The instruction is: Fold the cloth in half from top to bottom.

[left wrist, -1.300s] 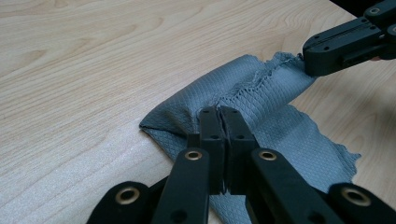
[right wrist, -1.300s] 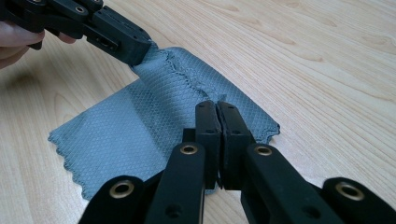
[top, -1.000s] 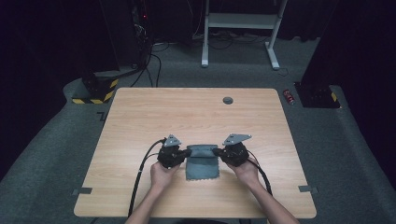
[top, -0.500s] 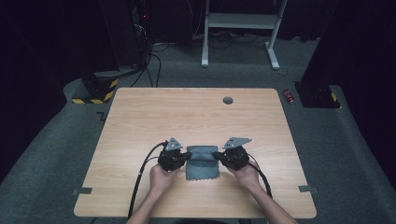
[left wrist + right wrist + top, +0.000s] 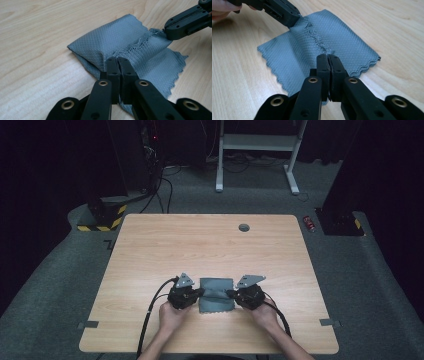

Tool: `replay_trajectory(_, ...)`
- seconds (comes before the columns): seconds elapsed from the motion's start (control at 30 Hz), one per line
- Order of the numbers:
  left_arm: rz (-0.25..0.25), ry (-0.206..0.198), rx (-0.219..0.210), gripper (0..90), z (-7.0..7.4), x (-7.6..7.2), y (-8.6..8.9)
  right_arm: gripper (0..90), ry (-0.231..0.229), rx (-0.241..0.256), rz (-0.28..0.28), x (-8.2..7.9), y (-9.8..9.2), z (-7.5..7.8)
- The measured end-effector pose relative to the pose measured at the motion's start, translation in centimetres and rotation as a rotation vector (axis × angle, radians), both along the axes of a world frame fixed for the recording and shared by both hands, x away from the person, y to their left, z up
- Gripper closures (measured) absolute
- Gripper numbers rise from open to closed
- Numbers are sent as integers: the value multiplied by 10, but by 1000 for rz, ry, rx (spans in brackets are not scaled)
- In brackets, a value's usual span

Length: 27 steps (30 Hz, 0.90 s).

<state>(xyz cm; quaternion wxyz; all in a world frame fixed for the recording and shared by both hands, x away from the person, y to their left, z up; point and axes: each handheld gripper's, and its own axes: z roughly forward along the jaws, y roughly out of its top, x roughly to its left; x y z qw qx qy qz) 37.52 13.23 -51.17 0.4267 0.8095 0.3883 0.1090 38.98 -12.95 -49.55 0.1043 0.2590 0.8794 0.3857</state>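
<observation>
On the near middle of the wooden table (image 5: 200, 245), the left gripper (image 5: 199, 293) has its jaws pressed together on the left edge of a grey cloth (image 5: 216, 295). The cloth is folded, with a diamond weave and scalloped edges, details seen in the gripper views. The right gripper (image 5: 231, 294) pinches the opposite edge, jaws closed.

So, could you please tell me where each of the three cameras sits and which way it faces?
High view: above the person's side, looking forward and down at the table; both hands show.
Left gripper view: rides the left tongs, facing the grey cloth.
Right gripper view: rides the right tongs, facing the opposite way.
All share the cloth; each gripper view catches the other tongs.
</observation>
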Motion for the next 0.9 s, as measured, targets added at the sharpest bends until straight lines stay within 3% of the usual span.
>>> replay_trajectory(0.33,-9,-10,5,872,-5,-11,-3,877,10,-12,-7,-5,-3,-9)
replay_trajectory(0.47,-14,-21,32,866,-6,-15,-4,875,23,-22,-2,-7,-3,-14)
replay_trajectory(0.67,-17,-4,7,850,-8,-21,-2,849,28,-25,-3,-11,-3,-17)
replay_trajectory(0.87,-16,-31,-6,774,2,-31,2,758,28,3,-23,-17,-9,-13)
replay_trajectory(0.9,-9,-46,-28,757,8,-32,6,756,23,38,-28,-18,-13,-7)
